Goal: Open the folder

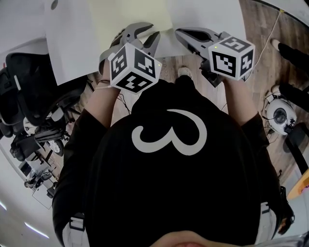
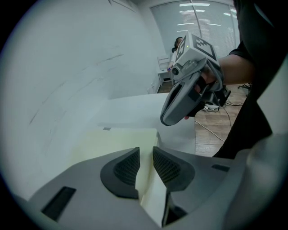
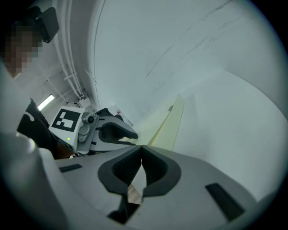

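Lying on desk (image 2: 177, 138), frame centre: folder (image 2: 121, 139) | left tongs (image 2: 146, 156) are straddling its near edge, slightly apart | right tongs (image 3: 142, 155) are sitting closed, tips touching.

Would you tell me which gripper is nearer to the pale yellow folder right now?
Left. The left gripper has the folder's near edge between its jaws. The right gripper sits just off the folder's corner, over the white table.

Bright even light, fisheye-warped edges.
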A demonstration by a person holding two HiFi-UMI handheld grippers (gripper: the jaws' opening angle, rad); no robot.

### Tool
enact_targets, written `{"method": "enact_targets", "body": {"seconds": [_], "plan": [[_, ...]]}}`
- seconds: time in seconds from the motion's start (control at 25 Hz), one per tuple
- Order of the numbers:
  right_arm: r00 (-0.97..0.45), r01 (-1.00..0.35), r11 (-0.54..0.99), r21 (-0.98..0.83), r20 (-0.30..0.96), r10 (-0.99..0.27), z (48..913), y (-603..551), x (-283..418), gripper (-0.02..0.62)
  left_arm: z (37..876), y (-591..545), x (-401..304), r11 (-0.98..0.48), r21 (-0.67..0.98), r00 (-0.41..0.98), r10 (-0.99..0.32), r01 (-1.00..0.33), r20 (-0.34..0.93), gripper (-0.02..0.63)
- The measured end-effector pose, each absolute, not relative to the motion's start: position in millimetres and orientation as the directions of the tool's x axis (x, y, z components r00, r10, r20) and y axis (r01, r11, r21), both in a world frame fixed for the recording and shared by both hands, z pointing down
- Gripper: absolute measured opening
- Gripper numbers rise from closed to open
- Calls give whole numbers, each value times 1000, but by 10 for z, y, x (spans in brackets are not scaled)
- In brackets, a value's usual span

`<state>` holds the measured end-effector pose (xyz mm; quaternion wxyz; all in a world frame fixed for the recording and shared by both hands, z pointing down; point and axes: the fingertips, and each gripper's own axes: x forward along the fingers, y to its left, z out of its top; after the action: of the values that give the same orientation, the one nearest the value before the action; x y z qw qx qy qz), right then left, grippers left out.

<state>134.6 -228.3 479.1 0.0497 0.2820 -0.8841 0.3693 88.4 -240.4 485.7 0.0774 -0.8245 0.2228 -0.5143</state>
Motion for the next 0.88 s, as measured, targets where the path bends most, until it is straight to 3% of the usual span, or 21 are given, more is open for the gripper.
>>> {"method": "enact_targets", "body": {"seconds": [0.52,0.88], "plan": [[-836,-537,701,-469,404,-371,4879,-2472,1134,25,4795,-2450,843,-891,-339,392,-440,-302,808,58],[-840,-528,737,-421,386,-382,4839,-2521,1067,25,4777,-2447,868,-881,-361,396,-462,-305,793,61]]}}
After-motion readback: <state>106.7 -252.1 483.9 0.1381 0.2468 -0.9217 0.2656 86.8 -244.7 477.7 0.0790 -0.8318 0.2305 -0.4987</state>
